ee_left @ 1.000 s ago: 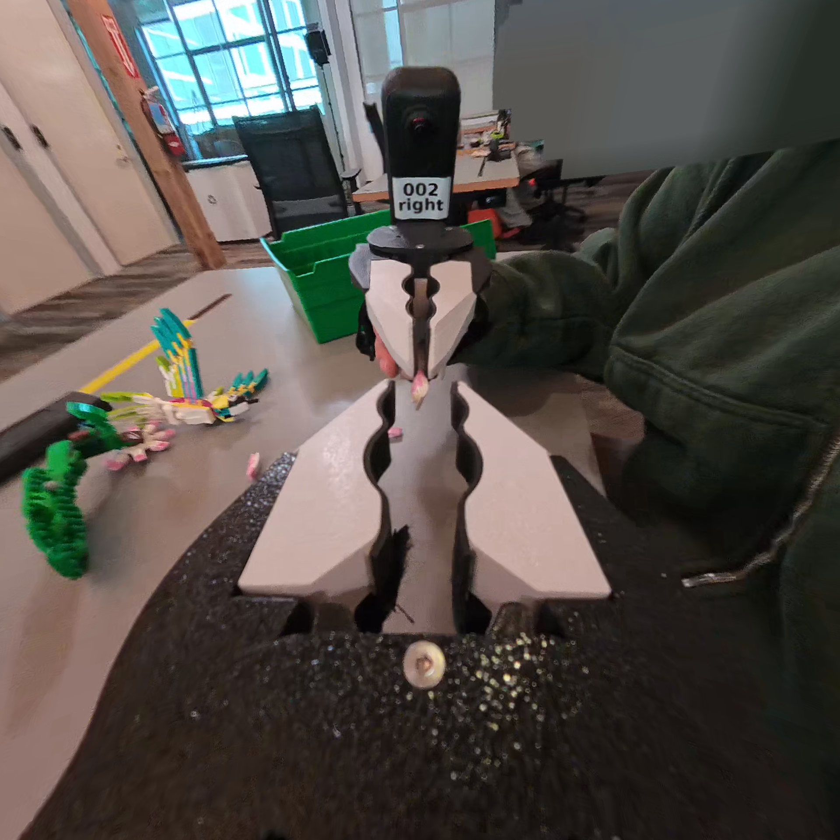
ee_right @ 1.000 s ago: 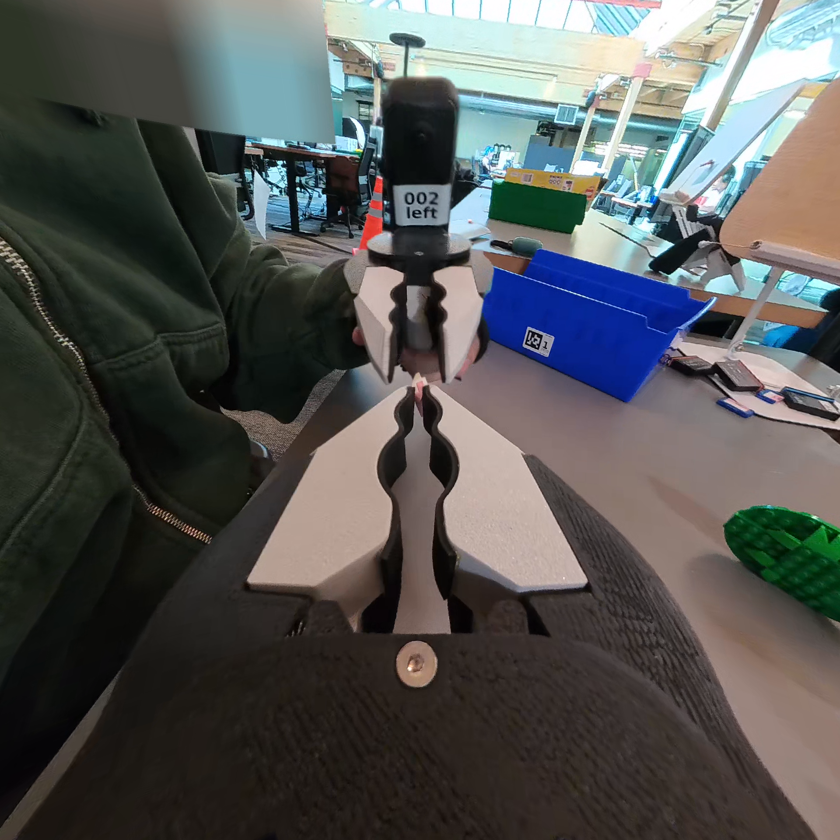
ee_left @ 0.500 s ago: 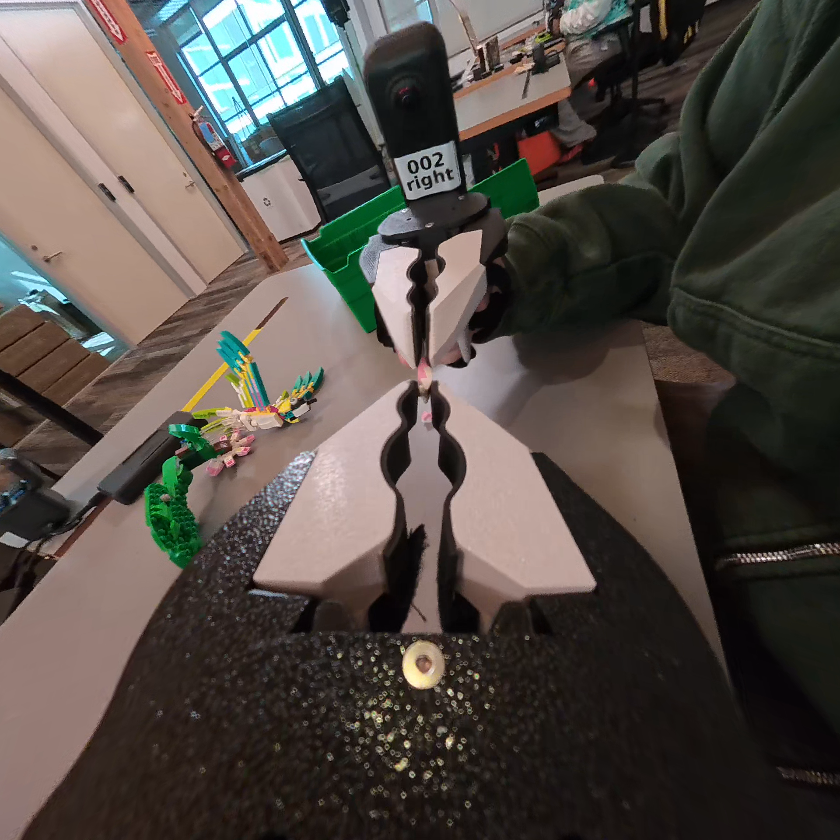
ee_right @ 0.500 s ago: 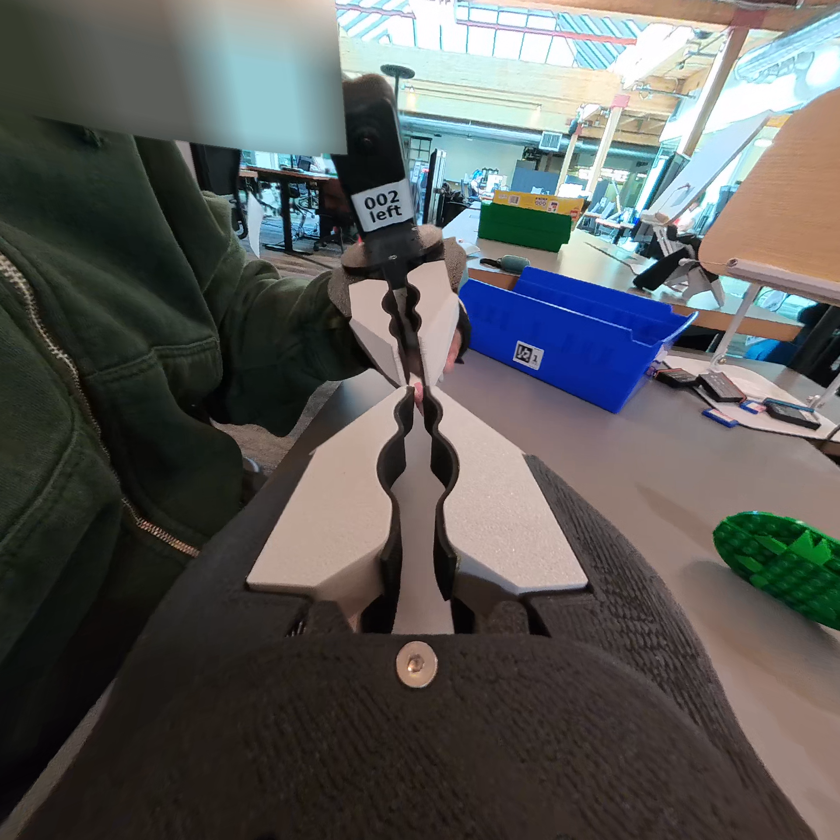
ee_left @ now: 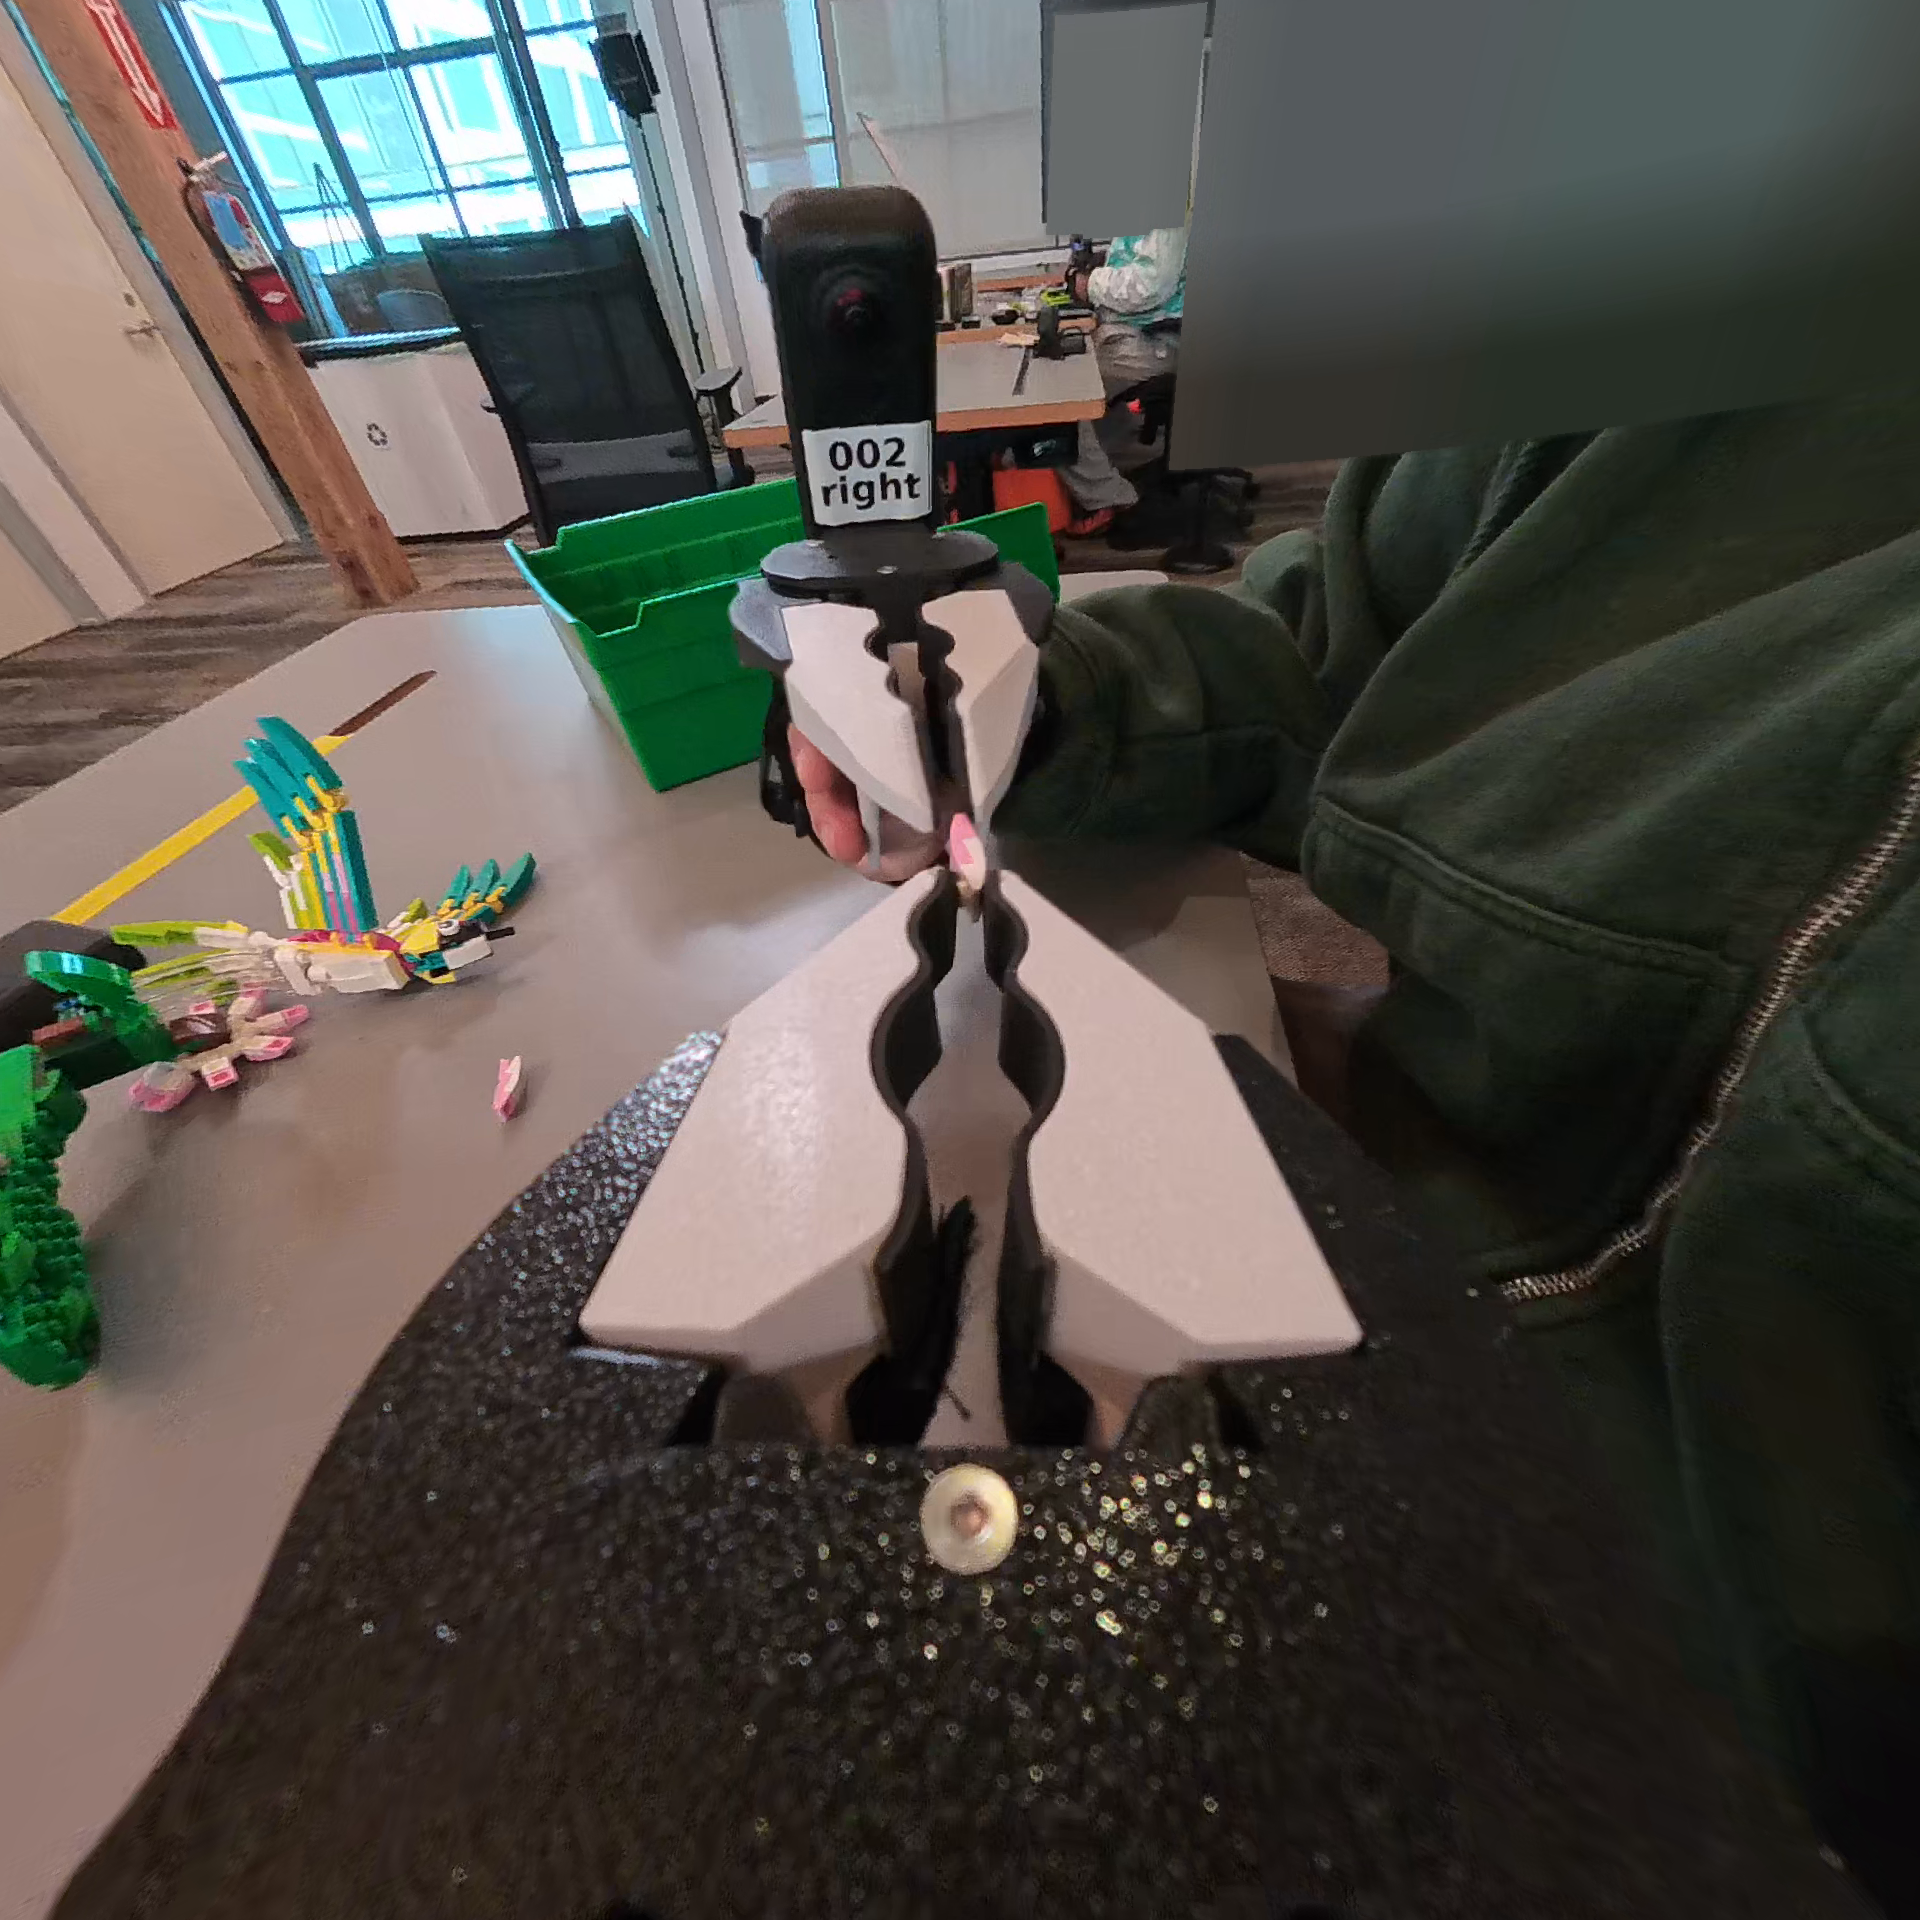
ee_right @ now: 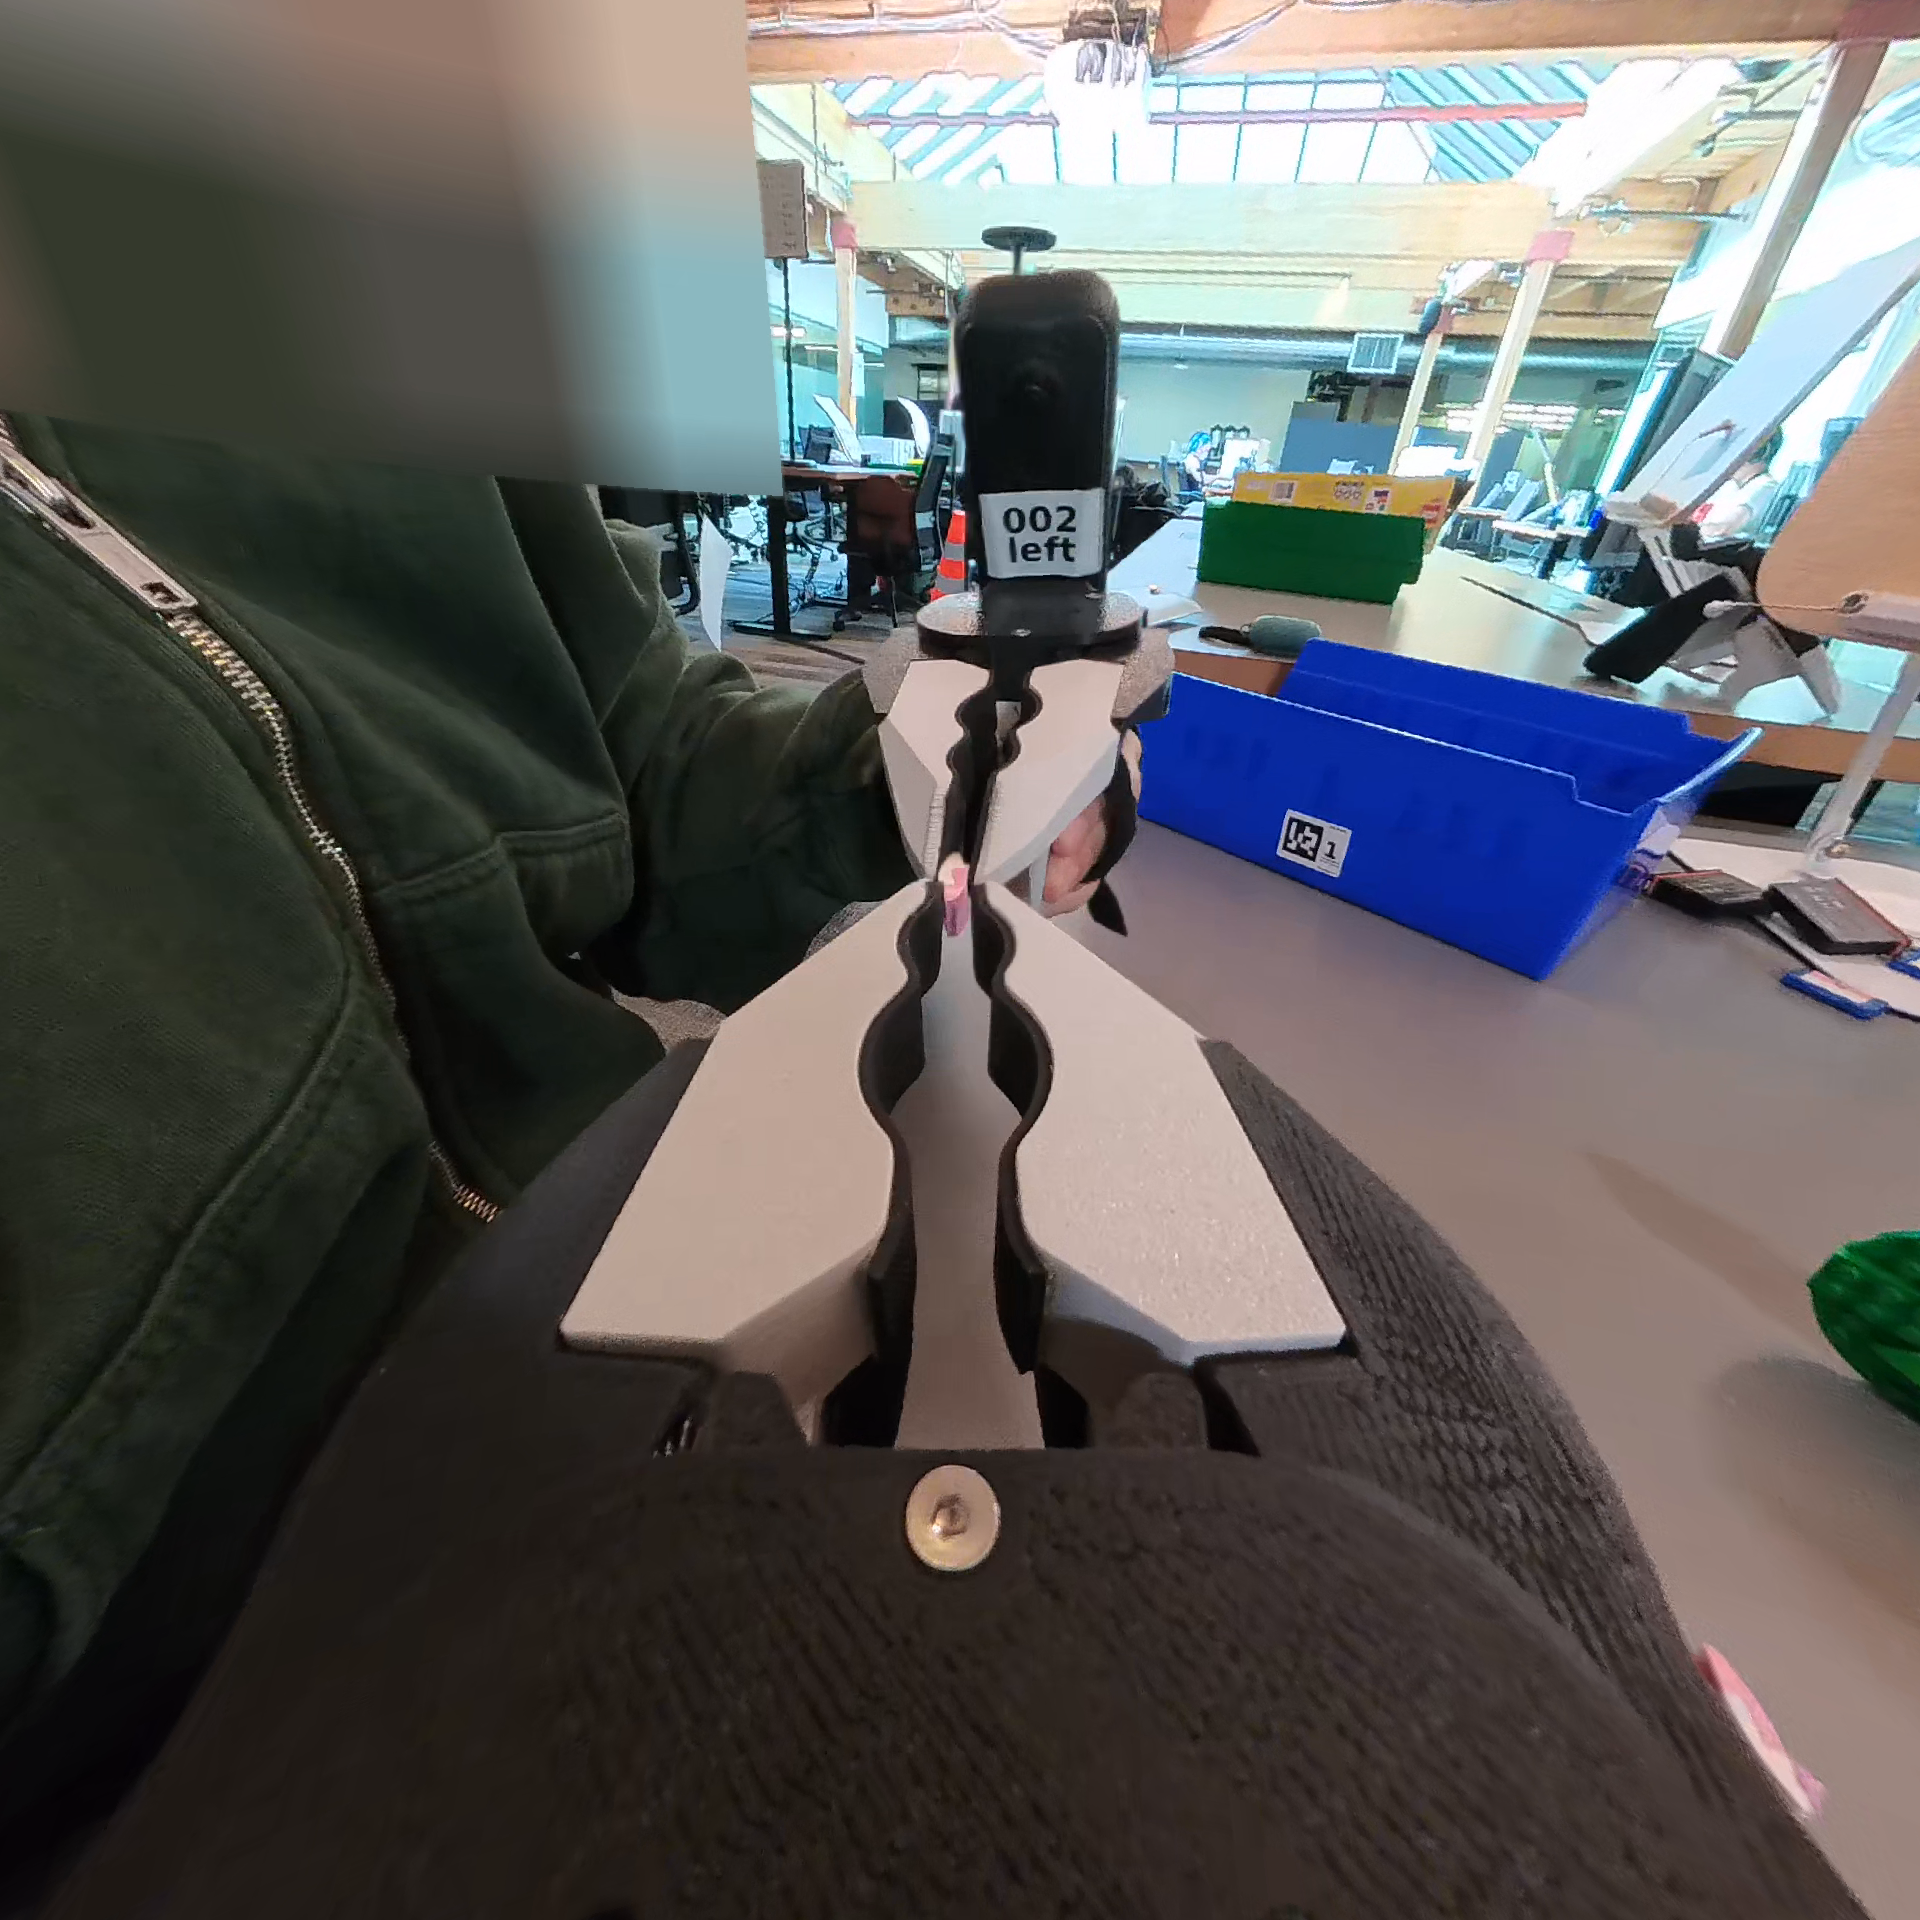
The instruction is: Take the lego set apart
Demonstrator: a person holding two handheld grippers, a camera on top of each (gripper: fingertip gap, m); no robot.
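Observation:
A small pink and white lego piece (ee_left: 965, 850) is held in the air between my two grippers, which face each other tip to tip. My left gripper (ee_left: 966, 891) is shut on its near end. My right gripper (ee_right: 954, 889) is shut on the same piece (ee_right: 954, 900) from the other side. The colourful lego bird (ee_left: 348, 940) lies on the grey table (ee_left: 540, 790) to the left. A green lego plant (ee_left: 42, 1236) with pink flowers (ee_left: 213, 1060) lies further left. A loose pink piece (ee_left: 507, 1086) lies on the table.
A green bin (ee_left: 665, 623) stands behind the grippers in the left wrist view. A blue bin (ee_right: 1455, 800) stands on the table in the right wrist view, with a green lego part (ee_right: 1870, 1320) at the right edge. The person's green sleeves flank both grippers. My two grippers' fingertips are within a few centimetres of each other. The colourful lego bird (ee_left: 348, 940) is about 30 cm from both grippers' fingertips.
My left gripper was open a second ago and has shut on the pink piece. Both grippers tilted briefly and are level again.

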